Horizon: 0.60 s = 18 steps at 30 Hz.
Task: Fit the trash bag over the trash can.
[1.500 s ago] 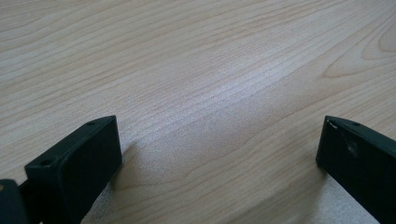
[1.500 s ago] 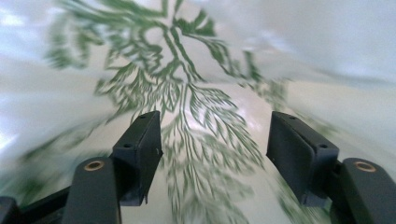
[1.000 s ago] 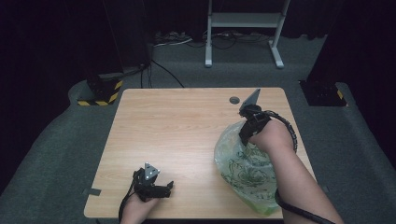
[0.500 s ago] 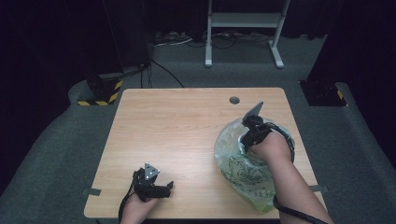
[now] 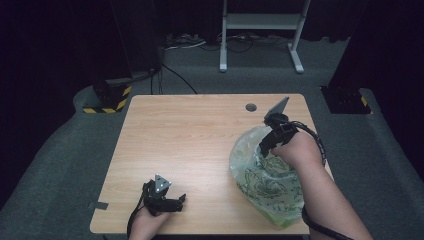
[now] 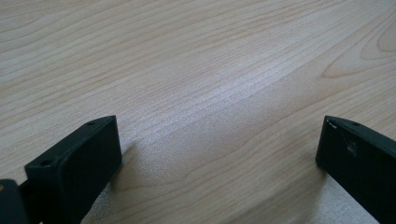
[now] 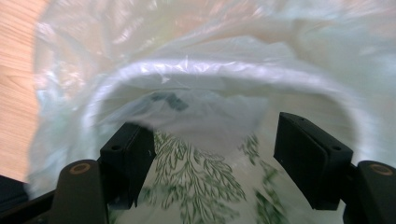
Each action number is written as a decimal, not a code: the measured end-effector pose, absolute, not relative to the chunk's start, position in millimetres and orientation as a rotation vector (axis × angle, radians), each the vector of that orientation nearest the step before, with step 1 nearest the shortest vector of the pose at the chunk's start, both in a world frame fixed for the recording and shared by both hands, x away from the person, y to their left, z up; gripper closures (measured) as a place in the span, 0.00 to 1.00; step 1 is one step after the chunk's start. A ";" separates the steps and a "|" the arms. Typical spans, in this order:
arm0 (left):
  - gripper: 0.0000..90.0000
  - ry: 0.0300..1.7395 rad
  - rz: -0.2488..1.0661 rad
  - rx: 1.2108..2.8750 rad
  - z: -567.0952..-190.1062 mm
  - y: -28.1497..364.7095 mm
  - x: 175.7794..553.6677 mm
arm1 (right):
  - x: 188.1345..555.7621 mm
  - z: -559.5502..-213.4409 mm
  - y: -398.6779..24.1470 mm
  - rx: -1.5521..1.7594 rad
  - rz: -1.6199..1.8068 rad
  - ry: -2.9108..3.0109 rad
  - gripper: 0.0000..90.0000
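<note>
Bag [image 5: 267, 180]: right side of counter [image 5: 190, 135]. Right gripper [image 7: 212, 154]: drawn back from far edge toward bag; fingers just opened wide, film between, unpinched. Left gripper [image 5: 170, 202]: wide, idle, unmoved. Regrasp likely next.

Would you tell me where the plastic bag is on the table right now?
In the high view, the plastic bag lies at the table's near right corner, under the right gripper.

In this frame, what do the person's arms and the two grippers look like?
Both forearms are bare, no sleeves. The left gripper is black with a grey three-cornered plate on top. The right gripper is black with a grey plate and a black ribbed cable. Both have blocky black jaws.
</note>
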State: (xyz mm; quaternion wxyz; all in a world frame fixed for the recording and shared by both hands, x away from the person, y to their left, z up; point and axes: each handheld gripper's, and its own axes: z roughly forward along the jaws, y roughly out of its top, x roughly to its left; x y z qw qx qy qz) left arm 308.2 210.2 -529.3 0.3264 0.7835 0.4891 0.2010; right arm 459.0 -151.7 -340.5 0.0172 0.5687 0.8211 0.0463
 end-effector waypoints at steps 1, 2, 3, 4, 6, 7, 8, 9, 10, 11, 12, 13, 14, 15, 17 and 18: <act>0.00 1.283 0.527 2.052 -529.3 210.1 308.1 | 458.2 -334.9 -151.7 1.762 0.144 2.547 0.32; 0.00 1.283 0.527 2.052 -529.3 210.1 308.1 | 457.5 -329.8 -151.9 1.758 0.149 2.542 0.32; 0.00 1.283 0.527 2.052 -529.3 210.1 308.1 | 456.9 -325.3 -152.5 1.753 0.156 2.536 0.32; 0.00 1.282 0.527 2.053 -529.3 210.2 308.0 | 456.5 -321.5 -153.3 1.752 0.158 2.531 0.32; 0.00 1.283 0.527 2.052 -529.2 210.1 307.8 | 456.1 -316.8 -155.6 1.750 0.162 2.522 0.31; 0.00 1.283 0.527 2.052 -529.2 210.1 307.8 | 455.9 -315.4 -157.2 1.753 0.166 2.517 0.31; 0.00 1.283 0.527 2.052 -529.2 210.1 307.8 | 455.7 -314.6 -158.8 1.757 0.166 2.515 0.31; 0.00 1.283 0.527 2.052 -529.2 210.1 307.8 | 455.3 -314.1 -160.4 1.759 0.163 2.513 0.31; 0.00 1.283 0.527 2.052 -529.2 210.1 307.9 | 454.8 -313.7 -162.6 1.758 0.169 2.510 0.31; 0.00 1.282 0.527 2.053 -529.2 210.0 308.0 | 454.3 -313.0 -165.1 1.763 0.171 2.505 0.31; 0.00 1.282 0.527 2.053 -529.3 210.0 308.1 | 453.7 -312.6 -168.1 1.763 0.170 2.500 0.31; 0.00 1.281 0.527 2.054 -529.3 209.9 308.3 | 453.0 -312.2 -171.3 1.769 0.168 2.493 0.31; 0.00 1.281 0.525 2.053 -529.3 209.7 308.5 | 452.4 -311.6 -175.0 1.774 0.170 2.488 0.31; 0.00 1.282 0.526 2.052 -529.3 209.6 308.5 | 451.8 -311.1 -178.9 1.784 0.171 2.481 0.31; 0.00 1.283 0.525 2.052 -529.3 209.6 308.5 | 451.0 -309.9 -187.2 1.796 0.168 2.470 0.31; 0.00 1.281 0.526 2.053 -529.3 209.6 308.6 | 450.8 -309.2 -191.5 1.802 0.171 2.464 0.31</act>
